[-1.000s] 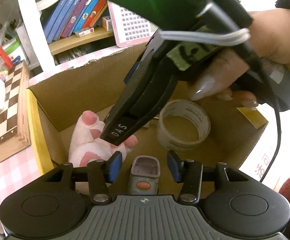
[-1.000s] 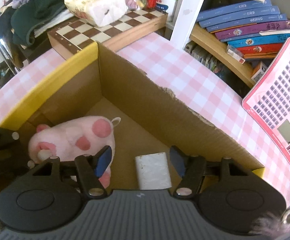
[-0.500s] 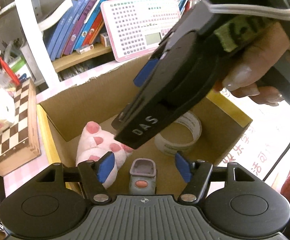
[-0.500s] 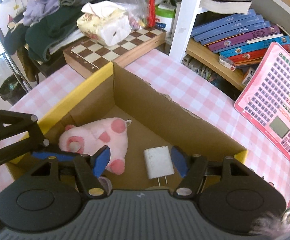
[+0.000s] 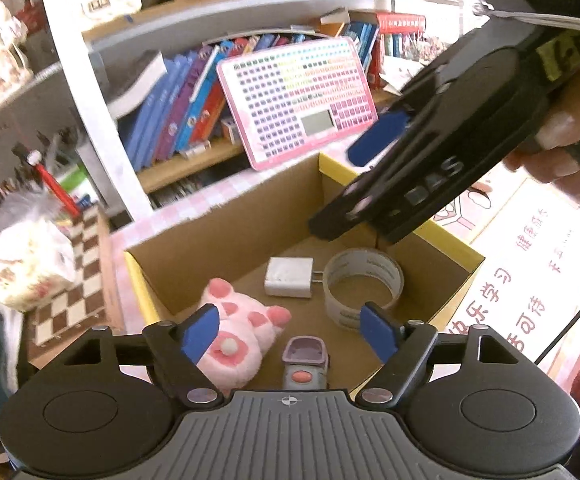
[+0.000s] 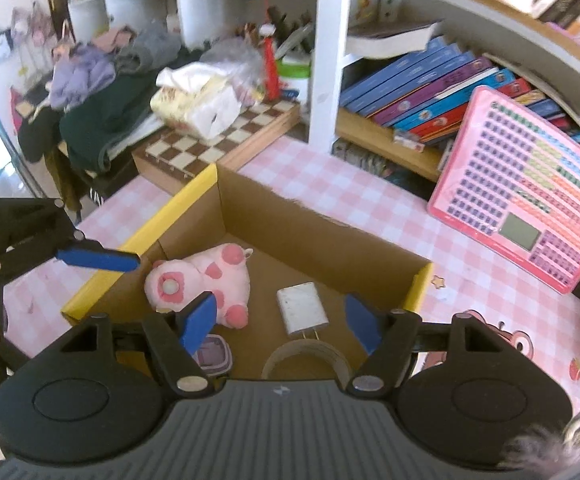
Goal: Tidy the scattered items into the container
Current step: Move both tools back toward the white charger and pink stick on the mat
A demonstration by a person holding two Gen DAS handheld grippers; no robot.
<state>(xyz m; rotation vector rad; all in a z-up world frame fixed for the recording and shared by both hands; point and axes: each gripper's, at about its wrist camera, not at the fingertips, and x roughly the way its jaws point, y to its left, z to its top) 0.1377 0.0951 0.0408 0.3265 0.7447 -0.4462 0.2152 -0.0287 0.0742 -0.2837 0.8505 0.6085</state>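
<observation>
Both claws should lift straight clear of the cardboard box (image 6: pixel 322 236) on the pink checked table (image 6: pixel 330 176) without clipping its walls. Below them inside lie the pink plush (image 5: pixel 242 320), tape roll (image 5: pixel 364 280), white charger (image 6: pixel 302 308) and small purple gadget (image 5: pixel 305 364). The left claw (image 5: pixel 290 332) and right claw (image 6: pixel 282 318) both point steeply down, their jaws released, just widened and empty.

We see a pink keyboard toy (image 6: pixel 522 204) leaning against shelved books (image 6: pixel 430 88) (mostly blue), and a chessboard (image 6: pixel 218 140) nearby.

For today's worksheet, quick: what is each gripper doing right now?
Left gripper: open, empty, jaws just widened.
Right gripper: open, empty, jaws just widened.
</observation>
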